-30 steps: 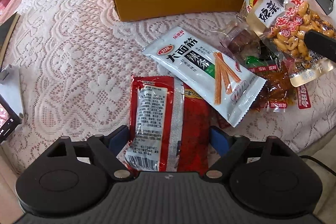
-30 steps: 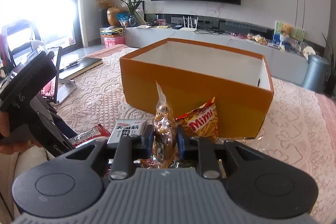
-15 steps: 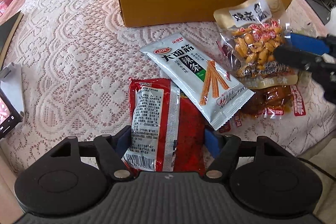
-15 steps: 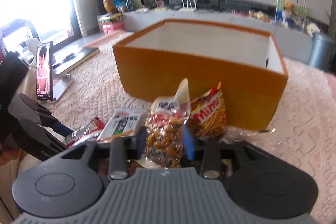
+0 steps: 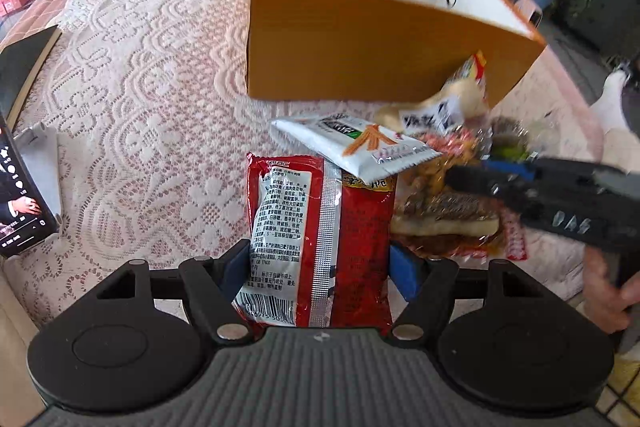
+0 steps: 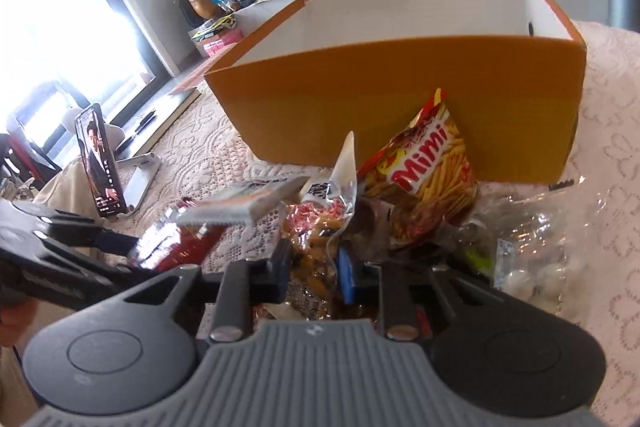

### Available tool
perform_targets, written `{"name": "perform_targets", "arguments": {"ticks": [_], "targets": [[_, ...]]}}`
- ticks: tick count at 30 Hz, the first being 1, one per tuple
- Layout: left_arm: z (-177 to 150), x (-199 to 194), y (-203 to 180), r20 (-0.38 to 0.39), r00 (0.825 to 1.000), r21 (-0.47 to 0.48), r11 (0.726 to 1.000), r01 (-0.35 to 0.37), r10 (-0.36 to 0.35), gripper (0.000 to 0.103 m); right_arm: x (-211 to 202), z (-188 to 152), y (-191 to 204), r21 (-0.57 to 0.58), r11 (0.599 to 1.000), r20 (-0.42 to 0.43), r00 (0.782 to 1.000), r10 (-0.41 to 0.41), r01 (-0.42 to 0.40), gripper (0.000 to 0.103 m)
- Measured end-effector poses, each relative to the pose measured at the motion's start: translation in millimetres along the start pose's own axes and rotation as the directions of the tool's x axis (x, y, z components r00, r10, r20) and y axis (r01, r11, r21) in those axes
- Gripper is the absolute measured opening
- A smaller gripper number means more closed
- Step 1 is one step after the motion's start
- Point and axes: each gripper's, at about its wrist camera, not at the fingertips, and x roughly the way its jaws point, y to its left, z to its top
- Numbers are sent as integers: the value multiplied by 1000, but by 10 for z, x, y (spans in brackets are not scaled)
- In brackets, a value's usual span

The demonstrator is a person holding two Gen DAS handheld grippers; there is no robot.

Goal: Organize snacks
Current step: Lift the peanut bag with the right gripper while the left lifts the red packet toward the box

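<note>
A red snack packet (image 5: 320,227), printed back up, is pinched by its long edges between the blue pads of my left gripper (image 5: 320,263) and lifted off the lace cloth. A white spicy-strip packet (image 5: 360,147) rests tilted on its far end. My right gripper (image 6: 312,267) is closing its jaws on the lower part of a clear peanut bag (image 6: 320,223), whose top stands up. From the left wrist view that gripper (image 5: 480,175) comes in blurred from the right over the snack pile. The open orange box (image 6: 380,87) stands behind, its white inside showing nothing.
A Mimi crisp bag (image 6: 424,179) leans against the box front. A crumpled clear bag (image 6: 540,227) lies to the right. At the left edge stand a phone on a stand (image 5: 20,199) and a dark book (image 5: 20,67). More small packets lie under the pile.
My left gripper has closed on the red packet and risen with it, tipping the white packet. My right gripper opened, dropped lower on the peanut bag and closed again.
</note>
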Motion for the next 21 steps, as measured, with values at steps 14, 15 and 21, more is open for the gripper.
{"name": "perform_targets", "arguments": {"ticks": [14, 15, 21], "targets": [[122, -573, -252, 173, 976, 22, 991, 134, -136, 82, -607, 69, 177, -57, 991, 165, 981, -107, 118, 19], [146, -592, -270, 185, 973, 24, 990, 137, -139, 82, -656, 90, 173, -52, 991, 179, 977, -112, 123, 19], [357, -585, -332, 230, 963, 18, 990, 142, -142, 82, -862, 271, 176, -58, 987, 239, 962, -133, 151, 18]]}}
